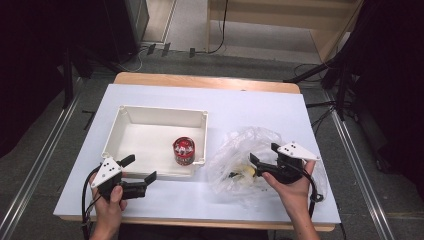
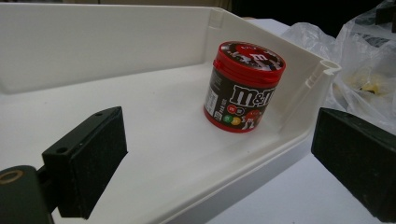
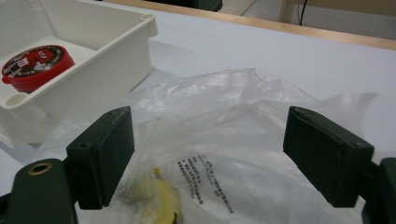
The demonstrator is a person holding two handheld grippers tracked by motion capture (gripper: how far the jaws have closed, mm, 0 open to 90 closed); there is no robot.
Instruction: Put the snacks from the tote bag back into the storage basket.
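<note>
Yellow item (image 3: pixel 161 203) inside the crinkled clear plastic bag (image 1: pixel 250 160) is blurred by the film, can't ID it; bag sits at 3 o'clock of the rigid white tray (image 1: pixel 131 114) on the table (image 1: pixel 260 107). Right tool (image 1: pixel 262 162) released, jaws spread over the bag; left tool (image 1: pixel 139 167) released at the tray's 6 o'clock edge. Round red-lidded candy tub (image 1: pixel 184 150) stands upright in the tray's near-right corner.

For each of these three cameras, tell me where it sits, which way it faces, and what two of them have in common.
High view: fixed above the person's side of the table, looking forward and down; both forearms, hands, left tongs and right tongs show.
Left gripper view: rides the left tongs, facing into the white bin at the candy jar; its open black jaws show.
Right gripper view: rides the right tongs, over the clear plastic bag; open jaws show.
Shared: all show jar, bin and bag.
</note>
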